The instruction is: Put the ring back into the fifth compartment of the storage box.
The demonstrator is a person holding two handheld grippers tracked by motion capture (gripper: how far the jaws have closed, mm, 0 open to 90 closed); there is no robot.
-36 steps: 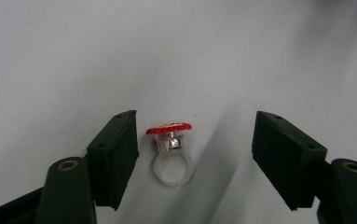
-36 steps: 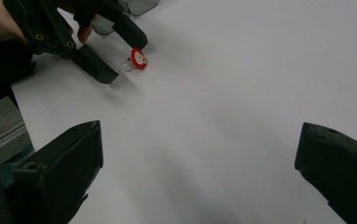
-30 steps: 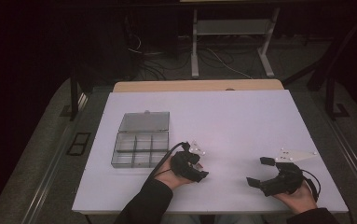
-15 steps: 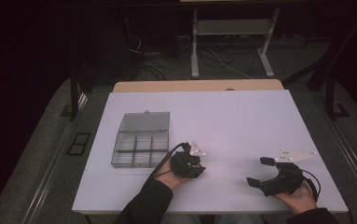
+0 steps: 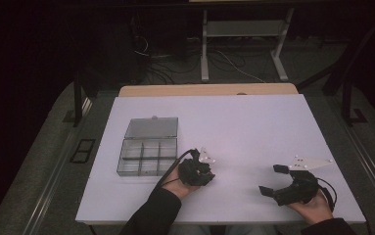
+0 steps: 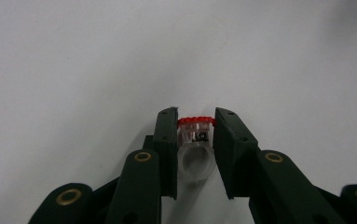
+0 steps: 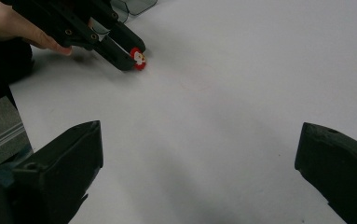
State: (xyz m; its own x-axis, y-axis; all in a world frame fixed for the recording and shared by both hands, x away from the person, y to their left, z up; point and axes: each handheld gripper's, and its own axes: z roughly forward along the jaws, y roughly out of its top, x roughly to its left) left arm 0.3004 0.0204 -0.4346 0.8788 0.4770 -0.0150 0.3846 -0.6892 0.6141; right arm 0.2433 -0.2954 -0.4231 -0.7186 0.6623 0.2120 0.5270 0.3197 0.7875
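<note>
A small clear plastic part with a red rim (image 6: 195, 133) sits clamped between the two black jaws of my left gripper (image 6: 195, 125), just above the white table. From the right gripper view the same red-rimmed part (image 7: 139, 58) shows at the tip of the left gripper (image 7: 128, 55). In the high view my left gripper (image 5: 205, 172) is near the table's front, right of the clear box. My right gripper (image 5: 271, 179) rests at the front right with its jaws wide open and nothing between them.
A clear compartment box (image 5: 147, 157) with its lid (image 5: 152, 127) folded back lies on the white table (image 5: 253, 127) at the left. Around the table the floor is dark, and a desk frame (image 5: 244, 29) and cables stand beyond the far edge.
The left gripper has shifted slightly towards the person and to the left. The right gripper has stayed in place, open.
</note>
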